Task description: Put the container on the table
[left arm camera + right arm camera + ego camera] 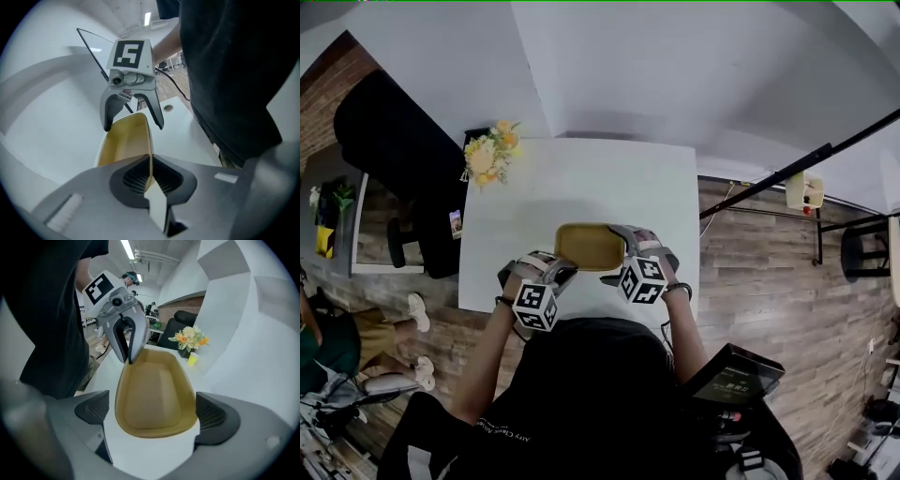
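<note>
A shallow yellow-tan container (pixel 586 246) lies over the near half of the white table (pixel 581 178). My left gripper (pixel 555 270) is at its left end. In the left gripper view it (pixel 151 176) is shut on the container's thin rim (pixel 150 140), with the wall pinched between the pads. My right gripper (pixel 617 255) is at the right end. In the right gripper view it (pixel 154 413) stands wide open, its pads apart from the container (pixel 157 394) on both sides. Whether the container's base rests on the table I cannot tell.
A bunch of yellow flowers (pixel 490 150) and a small yellow cup (pixel 192 360) stand at the table's far left corner. A black chair (pixel 394 141) is beyond it. The table's front edge (pixel 487 307) runs just behind my grippers. Wooden floor lies to the right.
</note>
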`<move>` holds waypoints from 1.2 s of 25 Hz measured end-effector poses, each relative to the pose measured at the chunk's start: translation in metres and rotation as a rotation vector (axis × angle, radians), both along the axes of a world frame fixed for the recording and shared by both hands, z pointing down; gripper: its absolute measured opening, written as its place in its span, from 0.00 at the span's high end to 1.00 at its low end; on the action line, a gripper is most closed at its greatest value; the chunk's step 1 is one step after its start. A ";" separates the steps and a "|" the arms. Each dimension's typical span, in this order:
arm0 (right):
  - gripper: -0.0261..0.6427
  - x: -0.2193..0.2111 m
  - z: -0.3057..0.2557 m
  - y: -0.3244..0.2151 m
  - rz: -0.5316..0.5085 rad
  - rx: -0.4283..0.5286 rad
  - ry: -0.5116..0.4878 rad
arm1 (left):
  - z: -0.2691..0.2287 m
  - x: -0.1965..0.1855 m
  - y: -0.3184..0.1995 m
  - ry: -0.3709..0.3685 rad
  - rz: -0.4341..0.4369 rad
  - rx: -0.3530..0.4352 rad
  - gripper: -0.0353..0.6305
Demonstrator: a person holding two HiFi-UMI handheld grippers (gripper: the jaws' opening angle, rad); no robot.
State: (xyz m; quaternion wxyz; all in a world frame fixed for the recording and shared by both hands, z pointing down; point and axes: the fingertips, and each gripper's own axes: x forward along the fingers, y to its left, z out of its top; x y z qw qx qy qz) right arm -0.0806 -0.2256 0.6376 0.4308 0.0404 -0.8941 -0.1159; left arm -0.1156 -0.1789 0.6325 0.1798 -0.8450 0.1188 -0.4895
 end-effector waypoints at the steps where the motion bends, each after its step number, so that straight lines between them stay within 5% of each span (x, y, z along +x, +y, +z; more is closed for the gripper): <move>1: 0.06 0.000 -0.002 -0.004 0.023 0.016 -0.003 | 0.001 0.001 0.002 -0.009 -0.001 0.003 0.92; 15: 0.15 0.003 0.013 0.003 0.061 -0.015 0.049 | -0.009 0.003 0.013 -0.005 -0.049 0.059 0.91; 17: 0.34 0.004 0.012 0.003 0.063 0.013 0.052 | -0.011 -0.001 0.013 0.005 -0.090 0.055 0.90; 18: 0.65 0.004 0.011 0.002 0.063 0.038 0.052 | -0.009 -0.004 0.012 0.002 -0.108 0.051 0.87; 19: 0.82 0.003 0.012 0.002 0.056 0.055 0.055 | -0.004 -0.006 0.012 -0.007 -0.121 0.042 0.88; 20: 0.86 0.002 0.016 0.004 0.039 0.053 0.066 | 0.003 -0.008 0.012 -0.019 -0.126 0.027 0.91; 22: 0.73 -0.001 0.027 0.013 -0.014 0.027 0.103 | 0.019 -0.012 0.014 -0.038 -0.125 -0.016 0.91; 30: 0.63 -0.021 0.035 0.043 -0.148 -0.032 0.109 | 0.014 -0.009 0.019 0.008 -0.102 -0.002 0.92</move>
